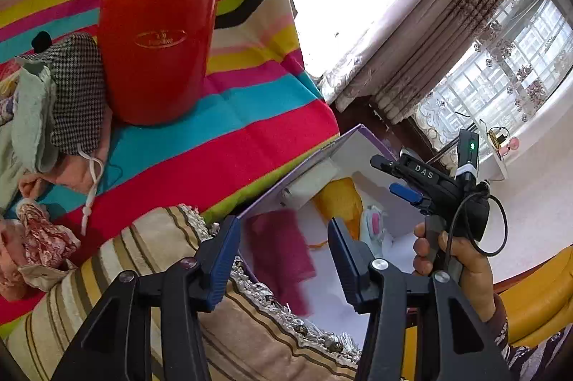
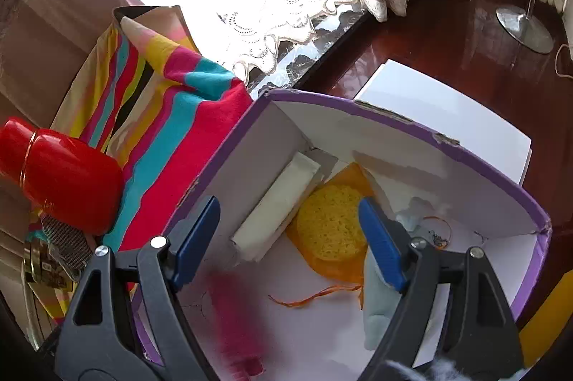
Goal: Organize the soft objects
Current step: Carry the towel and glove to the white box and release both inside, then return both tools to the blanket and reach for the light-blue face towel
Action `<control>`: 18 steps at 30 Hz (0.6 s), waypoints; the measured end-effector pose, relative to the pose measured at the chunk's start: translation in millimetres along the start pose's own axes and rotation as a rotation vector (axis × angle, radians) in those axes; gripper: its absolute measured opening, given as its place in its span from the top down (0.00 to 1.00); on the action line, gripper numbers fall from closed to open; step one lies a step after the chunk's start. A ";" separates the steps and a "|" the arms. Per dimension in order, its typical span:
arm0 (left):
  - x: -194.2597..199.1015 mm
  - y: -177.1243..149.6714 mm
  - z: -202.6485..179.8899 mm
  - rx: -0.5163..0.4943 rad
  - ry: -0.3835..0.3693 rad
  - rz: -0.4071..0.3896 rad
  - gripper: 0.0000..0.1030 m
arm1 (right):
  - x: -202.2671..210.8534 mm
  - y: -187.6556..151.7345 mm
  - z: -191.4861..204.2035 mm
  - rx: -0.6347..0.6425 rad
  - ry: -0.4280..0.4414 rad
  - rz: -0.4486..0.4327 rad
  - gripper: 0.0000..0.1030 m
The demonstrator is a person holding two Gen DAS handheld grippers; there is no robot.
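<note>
Striped blanket (image 1: 229, 137), purple box (image 2: 412, 123) beside it — the magenta cloth (image 1: 279, 255) is dropping in, blurred. Left gripper (image 1: 283, 259) and right gripper (image 2: 290, 237) both gape empty; I'd lift clear — then fetch the next from the pile.

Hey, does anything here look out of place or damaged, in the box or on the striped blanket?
Two things. The purple box's rim is torn and chipped along the far edge, with white card showing. And a hard red flask stands on the striped blanket beside the soft cloth items, so it looks out of place there.
</note>
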State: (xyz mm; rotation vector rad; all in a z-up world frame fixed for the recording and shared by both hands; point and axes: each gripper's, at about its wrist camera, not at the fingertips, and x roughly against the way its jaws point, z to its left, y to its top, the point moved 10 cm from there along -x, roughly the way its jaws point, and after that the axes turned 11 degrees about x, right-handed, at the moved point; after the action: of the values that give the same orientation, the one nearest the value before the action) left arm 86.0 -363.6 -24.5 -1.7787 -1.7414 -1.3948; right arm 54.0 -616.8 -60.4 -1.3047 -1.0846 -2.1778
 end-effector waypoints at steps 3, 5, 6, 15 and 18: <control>0.9 0.2 -2.4 0.005 -0.010 0.000 0.49 | 3.2 -0.3 9.0 0.035 0.005 0.000 0.20; 0.6 -0.7 -1.6 0.007 -0.016 -0.004 0.49 | 2.6 -3.3 16.0 0.054 0.013 0.015 0.20; 3.1 -0.6 -1.3 0.007 -0.020 -0.010 0.49 | 2.8 -5.0 19.2 0.061 0.015 0.019 0.20; 31.6 6.4 17.5 0.038 -0.047 -0.078 0.49 | 13.8 -13.2 64.2 0.183 0.025 0.029 0.20; 39.9 12.9 29.2 0.062 -0.051 -0.110 0.49 | 21.6 -13.3 85.7 0.235 0.033 0.016 0.20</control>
State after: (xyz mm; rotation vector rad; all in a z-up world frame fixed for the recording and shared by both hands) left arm 101.8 -320.1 -2.9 -1.7239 -1.9139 -1.3331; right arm 83.7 -540.7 -24.1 -1.1651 -1.2692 -1.9821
